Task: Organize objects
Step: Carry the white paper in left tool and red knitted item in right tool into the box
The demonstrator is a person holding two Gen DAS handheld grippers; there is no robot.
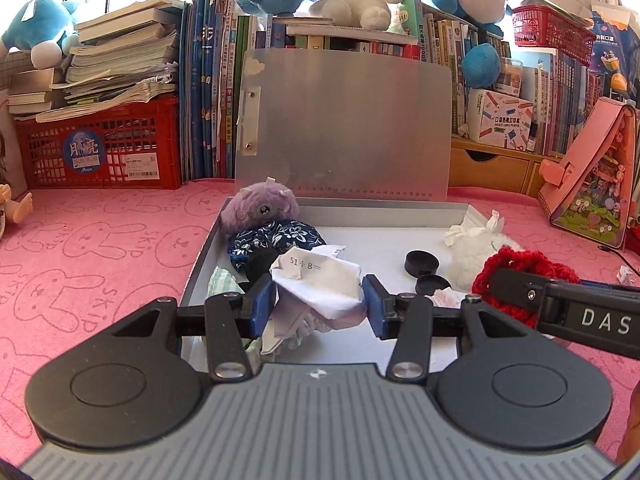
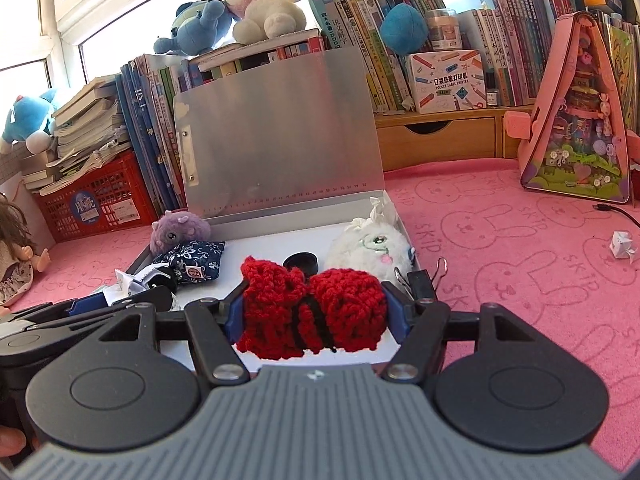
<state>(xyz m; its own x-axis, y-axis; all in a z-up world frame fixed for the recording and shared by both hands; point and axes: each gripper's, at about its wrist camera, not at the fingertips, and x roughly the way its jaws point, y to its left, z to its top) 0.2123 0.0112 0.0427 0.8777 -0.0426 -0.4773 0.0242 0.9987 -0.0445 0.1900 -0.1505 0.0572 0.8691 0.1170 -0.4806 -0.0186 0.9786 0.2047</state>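
An open grey metal box [image 1: 400, 206] [image 2: 394, 208] lies on the pink cloth with its lid standing upright. My left gripper [image 1: 320, 304] is shut on a crumpled white paper [image 1: 320, 280] printed with a sum, held over the box's near left part. My right gripper [image 2: 314, 314] is shut on a red crocheted piece [image 2: 316, 312] with a black band, over the box's near edge; it also shows as the red crocheted piece [image 1: 520, 268] in the left wrist view. Inside lie a purple plush [image 1: 260, 208] [image 2: 180, 230], a blue floral pouch [image 1: 276, 240] [image 2: 192, 264], black round caps [image 1: 420, 262] [image 2: 300, 262] and a white plush [image 1: 476, 240] [image 2: 372, 248].
Books, a red crate [image 1: 100, 148], stuffed toys and a wooden drawer shelf [image 2: 436, 136] line the back. A pink triangular toy house [image 2: 580, 120] stands at the right. Binder clips [image 2: 420, 276] sit at the box's right edge. A small folded paper [image 2: 622, 244] and a doll [image 2: 16, 256] lie on the cloth.
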